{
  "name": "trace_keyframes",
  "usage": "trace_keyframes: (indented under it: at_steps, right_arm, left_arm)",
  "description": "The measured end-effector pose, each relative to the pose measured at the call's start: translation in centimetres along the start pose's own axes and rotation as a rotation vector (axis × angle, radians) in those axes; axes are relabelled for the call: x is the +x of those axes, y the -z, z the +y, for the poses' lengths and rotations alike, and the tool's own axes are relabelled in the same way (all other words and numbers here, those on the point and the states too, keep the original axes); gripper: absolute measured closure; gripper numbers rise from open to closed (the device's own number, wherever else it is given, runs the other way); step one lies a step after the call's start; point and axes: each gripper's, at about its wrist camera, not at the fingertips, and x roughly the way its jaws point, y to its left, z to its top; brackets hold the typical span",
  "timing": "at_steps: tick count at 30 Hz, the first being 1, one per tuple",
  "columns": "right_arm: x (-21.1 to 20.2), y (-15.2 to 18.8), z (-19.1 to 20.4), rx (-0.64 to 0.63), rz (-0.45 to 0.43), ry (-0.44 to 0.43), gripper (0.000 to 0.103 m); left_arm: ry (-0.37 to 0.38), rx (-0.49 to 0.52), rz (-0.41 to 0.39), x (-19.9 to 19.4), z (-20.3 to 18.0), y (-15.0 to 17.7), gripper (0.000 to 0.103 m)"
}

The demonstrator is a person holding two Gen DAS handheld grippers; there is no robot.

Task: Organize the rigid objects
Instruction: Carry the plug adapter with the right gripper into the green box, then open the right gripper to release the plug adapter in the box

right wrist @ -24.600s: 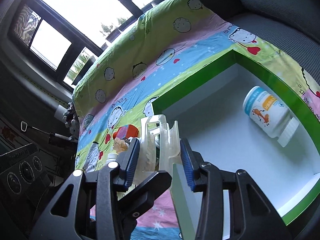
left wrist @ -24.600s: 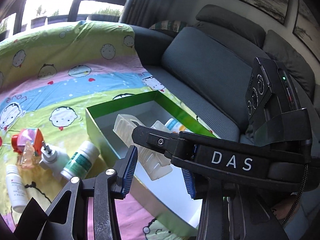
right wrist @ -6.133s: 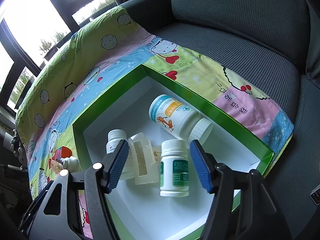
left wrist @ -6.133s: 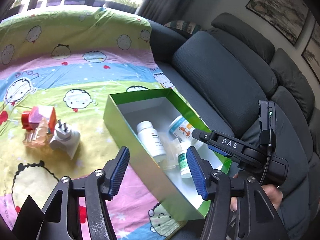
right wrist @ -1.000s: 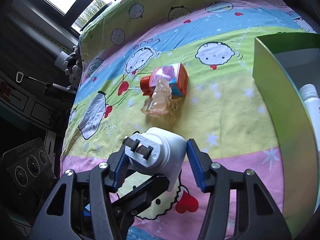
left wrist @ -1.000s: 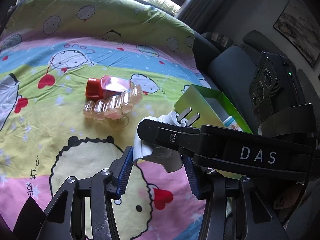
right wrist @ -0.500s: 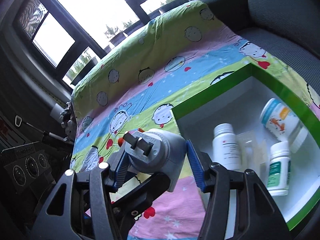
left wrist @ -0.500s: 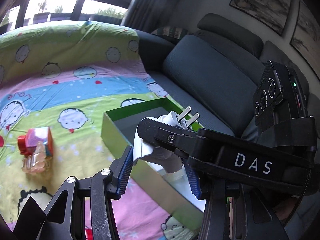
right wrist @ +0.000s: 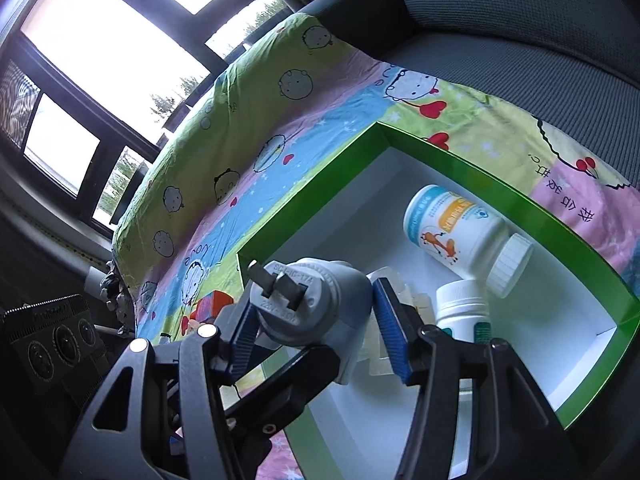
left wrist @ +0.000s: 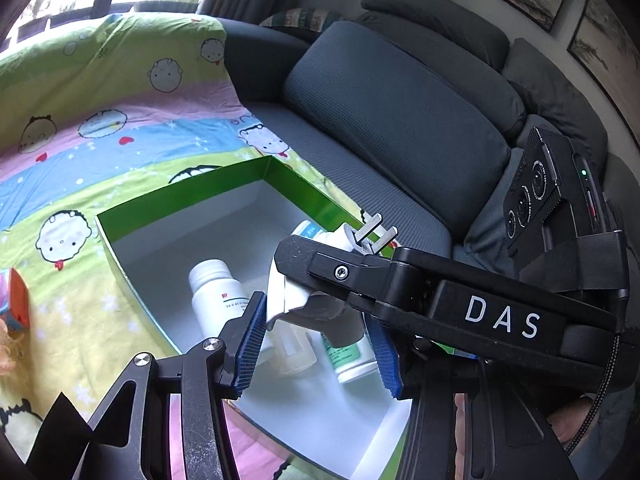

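Far to the left of the left gripper (left wrist: 320, 344), at the picture's edge, a red and orange toy (left wrist: 14, 300) lies on the cartoon-print blanket (left wrist: 92, 128) that covers the grey sofa (left wrist: 400, 100). Ahead of the fingers stands the green box (left wrist: 224, 182) with a white inside. In it, just beyond the left finger (left wrist: 250, 344), lies a white pill bottle (left wrist: 214, 292). The left gripper's fingers are spread apart with nothing pressed between them.

Crossing in front of them is the right gripper (right wrist: 316, 332), its fingers clamped on a white plug adapter (right wrist: 316, 304). The adapter is held above the box interior, its two metal prongs pointing up and away from the fingers.

Behind the right finger (right wrist: 392, 336) sits a clear plastic piece (right wrist: 400, 292), partly hidden. To the right of that finger stands a white bottle with a green label (right wrist: 464, 312), and beyond it a larger white bottle with a blue and orange label (right wrist: 460, 232) lies on its side by the box's far wall.
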Motion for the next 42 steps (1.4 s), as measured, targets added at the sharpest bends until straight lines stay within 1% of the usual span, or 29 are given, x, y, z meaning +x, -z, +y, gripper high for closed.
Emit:
trace_keyframes:
  at_steps: [5, 8, 14, 18, 21, 24, 26, 28, 34, 39, 42]
  right_arm:
    - [0.2, -0.3, -1.5, 0.035, 0.017, 0.019, 0.049]
    - [0.4, -0.4, -2.1, 0.051, 0.029, 0.047, 0.049]
    - [0.6, -0.4, -2.9, 0.077, 0.042, 0.065, 0.049]
    - [0.9, -0.5, -3.4, 0.088, 0.053, 0.086, 0.052]
    - [0.9, -0.6, -3.7, 0.095, 0.053, 0.093, 0.052]
    - [0.8, -0.5, -3.9, 0.103, 0.048, 0.116, 0.052]
    - [0.8, -0.6, -4.1, 0.111, 0.043, 0.138, 0.051]
    - [0.6, -0.6, -4.2, 0.122, 0.038, 0.133, 0.05]
    - [0.0, -0.8, -3.8, 0.119, 0.004, 0.161, 0.05]
    - [-0.7, -0.8, -3.3, 0.104, -0.033, 0.179, 0.045]
    - [-0.8, -0.8, -2.7, 0.092, -0.048, 0.175, 0.041]
  left_arm:
    - [0.009, -0.003, 0.04, 1.4, -0.4, -0.1, 0.053]
    - [0.017, 0.008, 0.063, 1.9, -0.8, 0.1, 0.053]
    - [0.01, 0.014, 0.094, 2.6, -1.3, 0.2, 0.053]
    - [0.0, 0.008, 0.103, 2.8, -1.3, 0.3, 0.053]
    - [0.01, -0.002, 0.103, 2.8, -1.3, 0.3, 0.053]
    - [0.003, 0.001, 0.106, 2.9, -1.5, 0.4, 0.053]
    - [0.0, 0.009, 0.101, 2.8, -1.6, 0.5, 0.053]
    - [0.004, 0.011, 0.094, 2.6, -1.7, 0.7, 0.053]
    - [-0.001, 0.003, 0.064, 1.4, -1.4, 0.8, 0.053]
    - [-0.01, -0.012, 0.035, -0.4, -0.7, 1.1, 0.053]
    - [-0.017, -0.023, 0.014, -1.5, -0.3, 1.3, 0.053]
